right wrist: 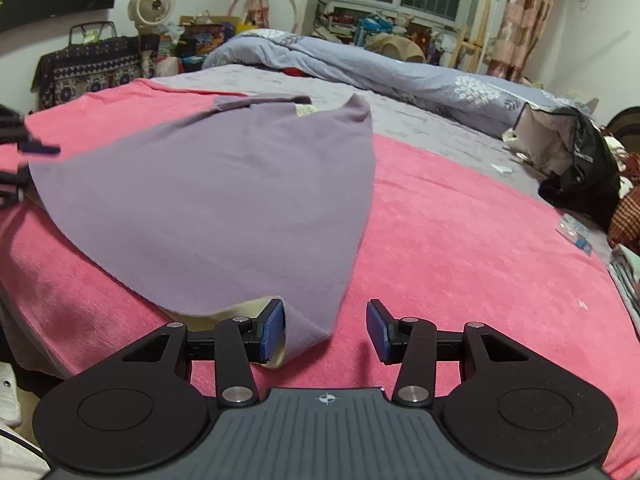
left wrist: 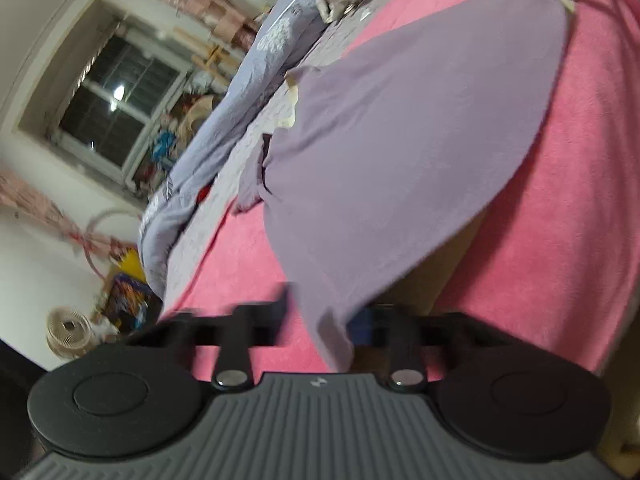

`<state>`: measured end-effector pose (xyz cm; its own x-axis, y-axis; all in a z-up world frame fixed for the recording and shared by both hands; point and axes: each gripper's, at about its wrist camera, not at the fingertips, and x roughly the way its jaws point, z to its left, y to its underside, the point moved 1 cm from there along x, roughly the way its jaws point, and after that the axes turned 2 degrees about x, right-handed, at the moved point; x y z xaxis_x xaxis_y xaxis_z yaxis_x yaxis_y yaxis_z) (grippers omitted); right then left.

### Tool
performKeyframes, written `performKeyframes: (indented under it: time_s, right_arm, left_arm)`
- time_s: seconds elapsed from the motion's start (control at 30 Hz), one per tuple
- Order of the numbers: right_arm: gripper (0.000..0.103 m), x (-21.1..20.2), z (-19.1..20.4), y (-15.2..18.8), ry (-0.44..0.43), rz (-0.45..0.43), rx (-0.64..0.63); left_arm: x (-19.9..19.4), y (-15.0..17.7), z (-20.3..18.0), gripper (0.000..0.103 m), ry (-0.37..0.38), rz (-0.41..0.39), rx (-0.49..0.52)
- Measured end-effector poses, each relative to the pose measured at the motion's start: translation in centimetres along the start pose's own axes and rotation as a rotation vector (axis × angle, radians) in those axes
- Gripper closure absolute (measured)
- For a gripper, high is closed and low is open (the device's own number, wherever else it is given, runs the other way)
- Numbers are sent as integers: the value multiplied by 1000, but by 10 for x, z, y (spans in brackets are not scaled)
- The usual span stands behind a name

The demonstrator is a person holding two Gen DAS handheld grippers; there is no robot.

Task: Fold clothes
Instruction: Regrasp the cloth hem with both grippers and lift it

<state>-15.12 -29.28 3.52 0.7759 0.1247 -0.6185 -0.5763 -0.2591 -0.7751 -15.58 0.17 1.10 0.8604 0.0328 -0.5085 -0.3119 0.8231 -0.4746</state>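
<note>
left tongs (left wrist: 320, 320) tilted, pinching purple garment (left wrist: 400, 140)

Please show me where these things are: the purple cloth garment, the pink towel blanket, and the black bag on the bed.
Purple cloth garment (right wrist: 224, 200): right wrist view, middle of fabric.
Pink towel blanket (right wrist: 460, 264): right wrist view, bare area.
Black bag (right wrist: 588, 176): right wrist view, its side.

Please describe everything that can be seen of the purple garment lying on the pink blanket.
The purple garment is a plain, soft knit piece with a cream inner side and a pale label at its far end. It lies spread on the pink blanket, raised on one side. One near corner runs between the blurred fingers of the left gripper, which seem to pinch it. The other rests against one pad of the open right gripper.
</note>
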Motion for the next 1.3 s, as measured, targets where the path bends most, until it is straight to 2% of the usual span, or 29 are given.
performKeyframes:
  time_s: [0.1,0.2,0.3,0.43,0.5,0.57,0.7,0.73,0.77,0.8,0.83,0.9,0.93,0.97,1.0,1.07,1.13,1.2,1.23,1.3]
  right_arm:
    - [55,-5,2,8,-19,0,11]
    - [52,-8,12,12,-33,-20,-12]
    - [52,-4,28,11,-25,-41,-45]
    - [54,9,47,4,50,-91,-39]
    - [60,19,51,-2,137,-95,-22]
    - [70,27,49,-7,165,-75,6]
    - [85,35,42,-9,152,-15,48]
    - [96,38,41,-15,149,-7,41]
    - [98,44,40,-26,159,-12,1]
    - [98,49,36,-47,200,-54,-54]
    - [98,39,27,-79,250,-147,-50]
    - [98,18,8,-144,352,-335,-40]
    - [98,-5,2,-165,367,-439,-22]
    - [98,-28,-4,-186,381,-543,-3]
    - [98,-37,-5,-190,381,-566,-23]
    - [98,-35,-4,-177,320,-491,-114]
    - [98,-17,3,-140,255,-342,-218]
    - [98,-1,12,-100,207,-217,-303]
    - [98,5,18,-84,178,-161,-306]
    - [98,16,29,-53,118,-50,-311]
  left_arm:
    - [-1,0,23,100,28,-11,-217]
    - [-7,1,48,100,41,-23,-387]
    - [-16,0,71,100,38,-51,-503]
    - [-27,-2,93,100,24,-83,-604]
    - [-29,-2,103,100,12,-94,-641]
    - [-31,1,112,100,-10,-100,-666]
    - [-28,13,129,99,-29,-91,-737]
    - [-23,16,133,99,-21,-81,-765]
    - [-13,13,140,99,-7,-70,-777]
    - [-4,3,155,99,-8,-80,-792]
    - [5,-7,171,99,-11,-92,-808]
    - [-9,-29,210,99,-40,-215,-896]
    - [-22,-40,226,99,-60,-292,-914]
    - [-34,-48,232,99,-93,-341,-871]
    - [-40,-48,229,99,-107,-340,-822]
    - [-43,-39,216,99,-103,-302,-752]
    - [-32,-9,181,99,-55,-181,-704]
    - [-18,23,146,95,23,-56,-704]
    - [-11,38,128,95,68,5,-720]
    - [-5,56,96,95,110,85,-721]
